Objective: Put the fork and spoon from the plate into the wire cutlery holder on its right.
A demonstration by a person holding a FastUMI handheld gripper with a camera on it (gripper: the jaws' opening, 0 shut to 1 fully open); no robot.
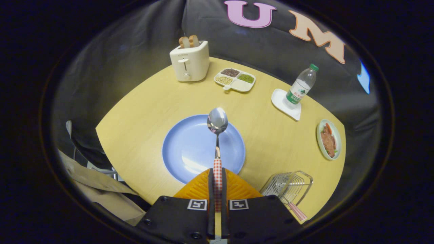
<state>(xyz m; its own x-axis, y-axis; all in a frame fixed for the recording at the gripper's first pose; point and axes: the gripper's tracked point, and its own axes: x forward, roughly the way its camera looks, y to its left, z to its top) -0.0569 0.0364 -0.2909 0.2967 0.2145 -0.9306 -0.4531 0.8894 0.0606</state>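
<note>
My gripper is shut on the red-checked handle of a metal spoon, which points straight ahead with its bowl raised over the far rim of the round blue plate. The plate lies on the table just beyond my fingers, with nothing resting on it. To the right of my fingers stands the wire cutlery holder. A second red-checked handle sticks out of the holder toward me; the rest of that piece is hidden among the wires.
On the wooden table a white toaster with bread stands far left. A divided dish of beans sits beside it. A water bottle stands on a white coaster, and a small food plate lies at the right edge. A beige sleeve shows at left.
</note>
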